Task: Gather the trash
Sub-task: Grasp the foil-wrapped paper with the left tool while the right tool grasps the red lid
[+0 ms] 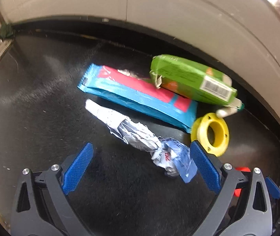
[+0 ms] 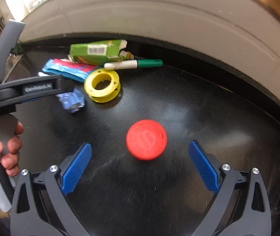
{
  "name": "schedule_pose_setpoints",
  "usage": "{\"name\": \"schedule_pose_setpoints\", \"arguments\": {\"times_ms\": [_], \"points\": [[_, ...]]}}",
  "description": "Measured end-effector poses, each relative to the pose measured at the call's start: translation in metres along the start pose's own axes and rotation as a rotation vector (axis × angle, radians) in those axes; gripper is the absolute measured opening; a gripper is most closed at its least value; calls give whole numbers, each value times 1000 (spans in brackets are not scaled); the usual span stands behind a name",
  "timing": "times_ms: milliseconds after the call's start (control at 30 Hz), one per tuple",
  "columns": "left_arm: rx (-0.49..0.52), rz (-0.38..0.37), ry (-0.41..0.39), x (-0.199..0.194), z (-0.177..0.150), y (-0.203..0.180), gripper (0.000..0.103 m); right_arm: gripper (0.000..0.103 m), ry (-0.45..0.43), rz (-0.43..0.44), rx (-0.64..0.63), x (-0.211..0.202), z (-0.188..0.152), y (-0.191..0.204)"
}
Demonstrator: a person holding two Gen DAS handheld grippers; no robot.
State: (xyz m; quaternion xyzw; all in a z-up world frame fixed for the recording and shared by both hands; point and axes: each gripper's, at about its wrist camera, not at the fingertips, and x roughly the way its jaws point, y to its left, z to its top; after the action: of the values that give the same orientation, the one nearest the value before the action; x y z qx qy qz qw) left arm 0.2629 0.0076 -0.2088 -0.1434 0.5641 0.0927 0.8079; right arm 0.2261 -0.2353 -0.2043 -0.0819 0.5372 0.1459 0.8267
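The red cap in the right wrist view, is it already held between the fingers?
No, the red cap lies free on the black table, ahead of the open right gripper.

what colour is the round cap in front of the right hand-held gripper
Red: the round cap lies on the black surface, clearest in the right wrist view.

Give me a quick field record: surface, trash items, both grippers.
surface: black tabletop against a pale wall
left gripper: open, jaws either side of a crumpled wrapper
right gripper: open, red cap just ahead of it, not held
pile: green carton lying on a blue-and-red packet
nearby: yellow spool, green-capped marker
held items: none
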Motion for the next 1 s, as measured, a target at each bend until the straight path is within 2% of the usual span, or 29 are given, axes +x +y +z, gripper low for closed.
{"name": "schedule_pose_setpoints", "arguments": {"times_ms": [100, 167, 200, 233, 300, 333, 367, 400, 467, 633, 1000], "points": [[-26, -14, 1, 8, 2, 2, 95, 94, 5, 1, -1, 15, 2, -2], [-24, -11, -2, 10, 3, 1, 91, 86, 11, -1, -2, 22, 3, -3], [-17, -11, -10, 9, 3, 0, 84, 77, 14, -5, -1, 24, 3, -3], [-1, -13, -25, 8, 3, -2, 78, 75, 12, -14, -1, 25, 2, -2], [23, -4, -36, 7, 4, -6, 57, 57, -6, -40, -17, 23, 0, 0], [27, -17, -35, 6, 5, -5, 53, 51, -11, -37, -18, 22, -1, 0], [23, -37, -35, 5, 5, -4, 44, 50, -12, -37, -17, 21, -2, 0], [22, -40, -33, 4, 4, -4, 42, 49, -11, -36, -18, 20, -3, 1], [35, -36, -34, 0, -1, -3, 38, 49, -4, -35, -17, 20, -6, 2], [77, -43, -39, -22, -13, 6, 37, 49, -25, -39, 2, 0, -16, 7], [230, -50, -83, -102, -59, 42, 37, 49, -105, -51, 54, -84, -55, 40]]}}
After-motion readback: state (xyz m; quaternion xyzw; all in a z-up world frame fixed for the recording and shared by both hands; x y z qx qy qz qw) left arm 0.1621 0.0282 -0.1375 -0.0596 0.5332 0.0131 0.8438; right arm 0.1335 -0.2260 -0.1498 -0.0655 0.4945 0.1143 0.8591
